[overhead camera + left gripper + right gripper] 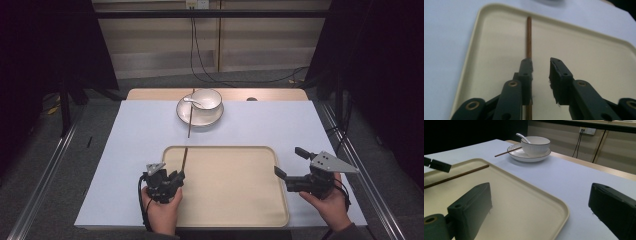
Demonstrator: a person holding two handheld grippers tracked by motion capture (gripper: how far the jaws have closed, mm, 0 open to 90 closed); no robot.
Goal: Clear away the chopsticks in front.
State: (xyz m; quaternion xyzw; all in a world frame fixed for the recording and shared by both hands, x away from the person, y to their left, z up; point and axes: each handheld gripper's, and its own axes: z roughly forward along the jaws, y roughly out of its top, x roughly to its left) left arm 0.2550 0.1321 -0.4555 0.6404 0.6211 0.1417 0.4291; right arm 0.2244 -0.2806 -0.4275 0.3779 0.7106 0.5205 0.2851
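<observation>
done: one chopstick point(529, 37) lies in tray point(280, 200), left tongs point(176, 179) released beside it | left: second chopstick point(190, 117) leaning on plate point(216, 118) | right tongs point(290, 162) released, idle

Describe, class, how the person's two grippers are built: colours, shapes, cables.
Both are black and two-jawed. The left gripper has blocky jaws with brass-coloured pivots, a small grey plate and a black cable. The right gripper carries a larger grey three-cornered plate; a dark sleeve shows at that wrist.

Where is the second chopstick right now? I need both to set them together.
In the high view the second chopstick lies at far centre, one end propped on the plate beside the bowl, the other on the table just beyond the tray.
</observation>
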